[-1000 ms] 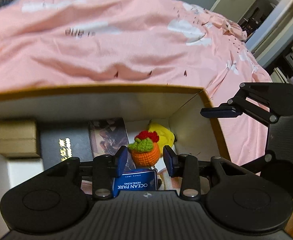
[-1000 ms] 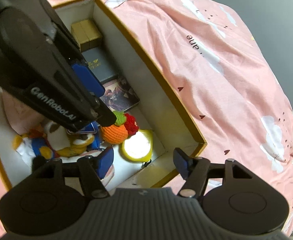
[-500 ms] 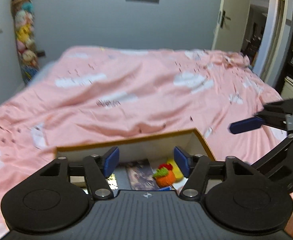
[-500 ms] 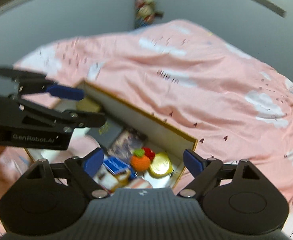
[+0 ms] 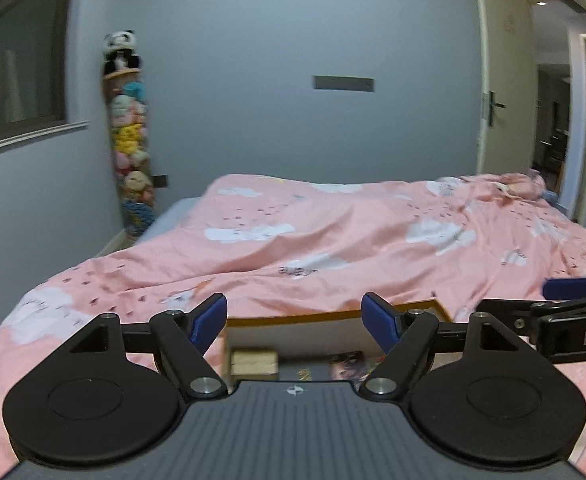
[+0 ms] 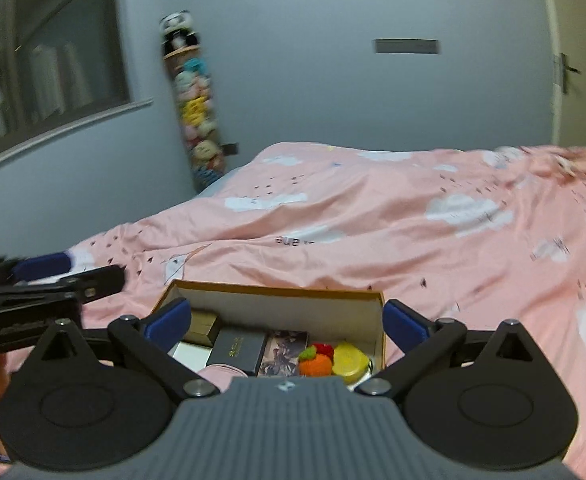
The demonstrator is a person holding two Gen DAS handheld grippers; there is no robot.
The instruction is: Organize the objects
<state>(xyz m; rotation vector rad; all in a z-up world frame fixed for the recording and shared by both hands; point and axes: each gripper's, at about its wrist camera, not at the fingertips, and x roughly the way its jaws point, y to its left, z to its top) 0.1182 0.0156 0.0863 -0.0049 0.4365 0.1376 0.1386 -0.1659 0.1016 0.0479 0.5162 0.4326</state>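
An open cardboard box with an orange rim lies on the bed. It holds an orange crochet toy, a yellow round item, a dark box, a picture card and a tan box. My right gripper hovers above the box's near side. Its jaws are opening and nothing is between them. My left gripper also hangs above the box rim, its jaws opening and empty. Each gripper shows at the edge of the other's view: the left gripper, the right gripper.
A pink duvet with white clouds covers the bed beyond the box. A tall column of plush toys stands in the far left corner under a window. A door stands open at the right.
Both grippers rose and tilted up from inside the box, so the room wall now shows. Their jaws spread wider. The orange crochet toy that was between the left fingers stays in the box.
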